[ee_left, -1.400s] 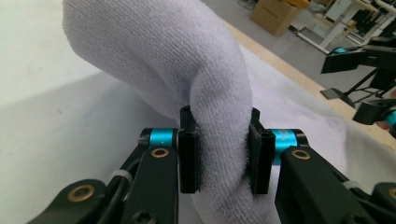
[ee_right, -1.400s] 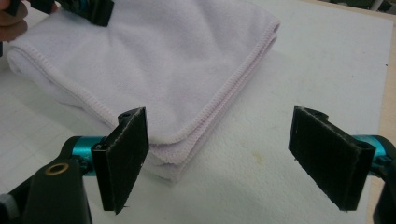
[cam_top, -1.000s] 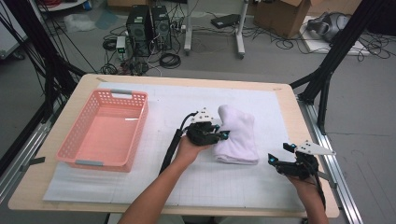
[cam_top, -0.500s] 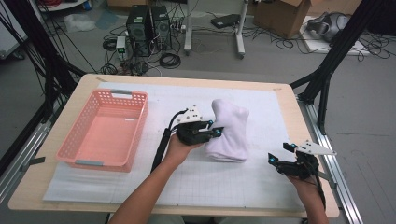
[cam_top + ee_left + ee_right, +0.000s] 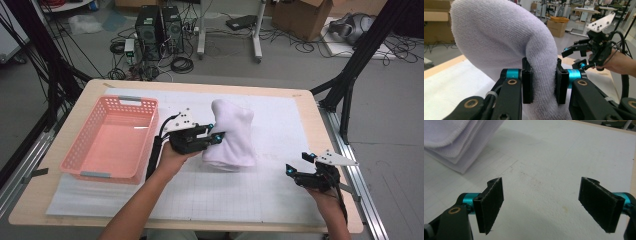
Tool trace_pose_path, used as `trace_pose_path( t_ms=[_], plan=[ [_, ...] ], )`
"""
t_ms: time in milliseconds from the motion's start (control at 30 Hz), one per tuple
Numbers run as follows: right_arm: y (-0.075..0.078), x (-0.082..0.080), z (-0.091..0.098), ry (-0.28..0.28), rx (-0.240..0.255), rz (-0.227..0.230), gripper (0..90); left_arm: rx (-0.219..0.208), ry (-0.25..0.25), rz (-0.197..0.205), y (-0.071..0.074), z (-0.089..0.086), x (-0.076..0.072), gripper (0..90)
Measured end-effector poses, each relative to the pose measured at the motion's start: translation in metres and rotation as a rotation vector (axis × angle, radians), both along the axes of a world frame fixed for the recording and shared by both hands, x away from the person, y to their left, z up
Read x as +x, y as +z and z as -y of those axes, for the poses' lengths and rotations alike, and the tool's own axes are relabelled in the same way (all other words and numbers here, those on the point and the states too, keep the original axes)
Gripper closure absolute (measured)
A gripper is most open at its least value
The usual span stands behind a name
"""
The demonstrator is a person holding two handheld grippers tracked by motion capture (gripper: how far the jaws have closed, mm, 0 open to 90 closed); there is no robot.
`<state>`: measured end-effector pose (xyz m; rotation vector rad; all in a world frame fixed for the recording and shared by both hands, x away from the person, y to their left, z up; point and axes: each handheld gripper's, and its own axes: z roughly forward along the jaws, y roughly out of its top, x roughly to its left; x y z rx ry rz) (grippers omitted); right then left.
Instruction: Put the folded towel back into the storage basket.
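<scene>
Towel (image 5: 231, 135), long axis running away from the person, pinched in left tool (image 5: 216, 138).

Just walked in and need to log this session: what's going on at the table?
A person holds a gripper in each hand. The left gripper is clamped on a folded white towel, lifting it off the white mat beside the pink basket. The right gripper rests open near the table's right edge, holding nothing.

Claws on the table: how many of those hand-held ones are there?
2. The left claw is clamped on the folded white towel beside the pink basket; the right claw is open near the table's right edge.
</scene>
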<state>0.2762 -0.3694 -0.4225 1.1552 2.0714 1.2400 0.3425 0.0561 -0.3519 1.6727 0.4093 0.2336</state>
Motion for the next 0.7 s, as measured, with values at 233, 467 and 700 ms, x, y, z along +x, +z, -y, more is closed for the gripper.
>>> trace_pose_path(
  t_ms=[233, 467, 700],
  plan=[
    [0.0, 0.0, 0.002, -0.007, 0.002, 0.005, 19.1, -0.014, 0.027, 0.02, 0.008, -0.022, -0.003, 74.0],
    [0.0, 0.001, 0.001, -0.01, 0.002, 0.003, 19.1, -0.031, 0.039, 0.033, 0.015, -0.041, -0.004, 74.0],
    [0.001, 0.0, 0.002, -0.009, 0.007, 0.008, 19.1, -0.03, 0.041, 0.053, 0.025, -0.058, -0.007, 74.0]
  ],
)
